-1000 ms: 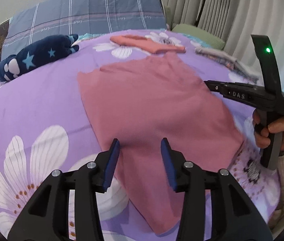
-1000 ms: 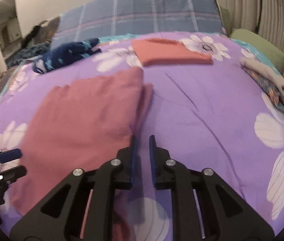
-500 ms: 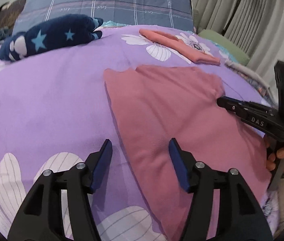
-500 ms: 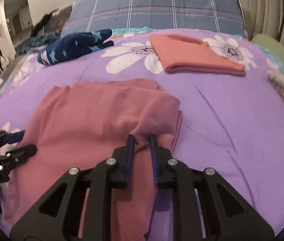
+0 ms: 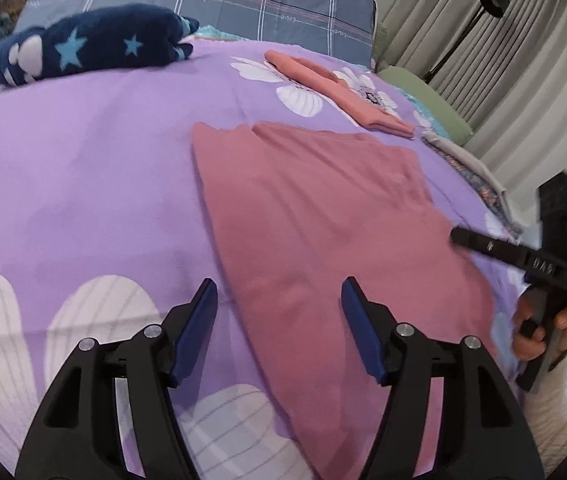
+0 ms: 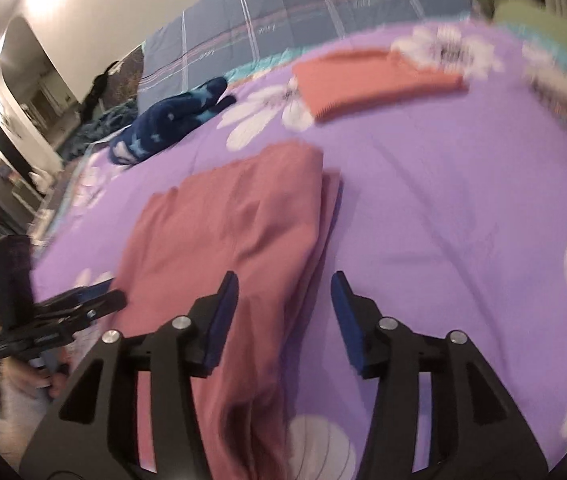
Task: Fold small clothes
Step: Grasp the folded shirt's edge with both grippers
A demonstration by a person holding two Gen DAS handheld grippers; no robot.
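Now the left gripper (image 5: 279, 308) has its blue fingers (image 5: 199, 320) apart and opening, straddling the left edge of the pink garment (image 5: 323, 216) with no cloth pinched. The right gripper (image 6: 285, 312) is also opening, its fingers (image 6: 223, 312) wide over the garment's folded right edge, the cloth between them but not pressed. The garment lies flat mid-frame on the purple flowered bed (image 5: 83, 184), already doubled over. It looks soft, light and limp, likely to sag and slide, so the layered edges or corners seem the best hold. A second ago the right fingers were nearly together; half a second ago they pinched the fold, which they have since let go. Beyond, at upper right, lies a folded orange garment (image 5: 335, 92); at upper left, a navy starred one (image 5: 91, 48).
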